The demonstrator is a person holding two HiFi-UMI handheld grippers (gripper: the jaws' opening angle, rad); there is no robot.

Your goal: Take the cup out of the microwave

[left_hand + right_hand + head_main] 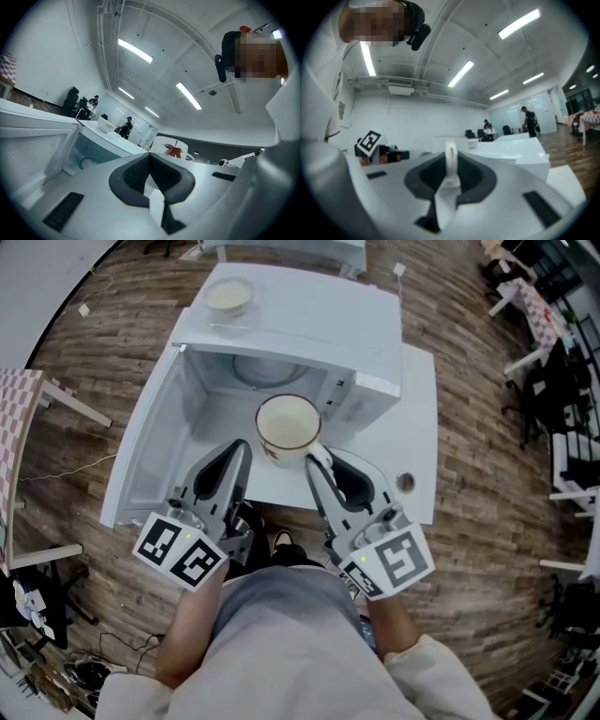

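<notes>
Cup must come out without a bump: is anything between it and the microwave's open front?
Nothing visible. The cup is at the opening, held by the right gripper; the door is swung wide left.

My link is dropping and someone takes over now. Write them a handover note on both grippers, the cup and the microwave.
Right gripper: shut on the handle of the white ceramic cup with a dark rim.
Left gripper: shut, empty, close beside the cup; contact unclear.
Cup: upright, just in front of the boxy white microwave's open cavity, its door swung wide.
Done: door open, cup gripped at the opening.
Left: carry the cup clear and set it down, probably on the white table.
</notes>
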